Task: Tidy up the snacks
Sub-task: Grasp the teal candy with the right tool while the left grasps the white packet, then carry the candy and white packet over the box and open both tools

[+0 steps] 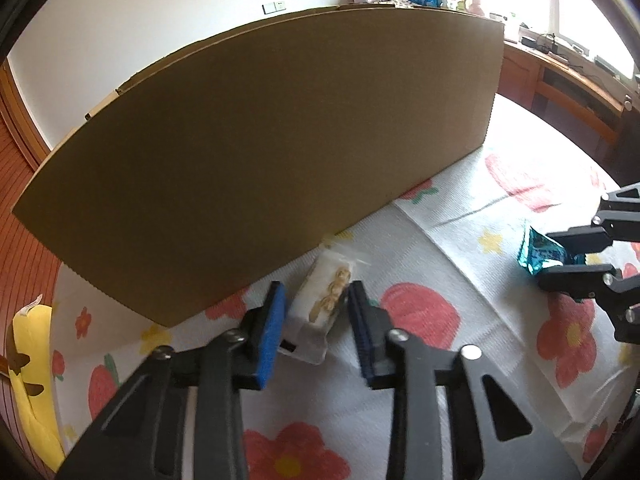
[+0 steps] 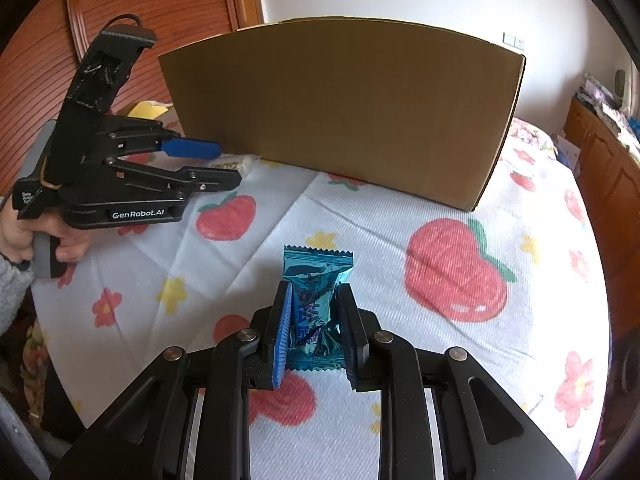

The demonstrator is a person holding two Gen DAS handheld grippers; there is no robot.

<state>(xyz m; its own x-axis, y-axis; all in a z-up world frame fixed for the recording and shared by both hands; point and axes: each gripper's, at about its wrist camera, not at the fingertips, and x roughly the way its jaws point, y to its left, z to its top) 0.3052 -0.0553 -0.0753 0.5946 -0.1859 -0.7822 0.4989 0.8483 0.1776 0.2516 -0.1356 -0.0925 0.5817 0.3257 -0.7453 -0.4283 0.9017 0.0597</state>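
The left gripper (image 1: pixel 316 304) is closed on a clear snack packet (image 1: pixel 320 300) that shows pale brown contents. Both blue pads (image 1: pixel 274 320) press against the sides of the packet. The packet sits just in front of the near wall of a large cardboard box (image 1: pixel 280 152), close to the box's left end, over a white cloth (image 1: pixel 460 248) printed with red strawberries and yellow flowers.

The right gripper (image 2: pixel 312 320) is clamped on a teal foil snack (image 2: pixel 316 296). The wrapper stands upright between the jaws, and its crimped top edge projects past the fingertips. This snack is held above the cloth, nearer than the box and well apart from it, roughly in line with the middle of the box.

In the right wrist view, the left gripper (image 2: pixel 224 160) appears at the far left, with a hand (image 2: pixel 60 240) on its grip and a grey sleeve (image 2: pixel 12 292) at the frame edge. Its tips are near the lower left corner of the box.

A yellow soft item (image 1: pixel 32 380) lies at the left edge of the cloth.
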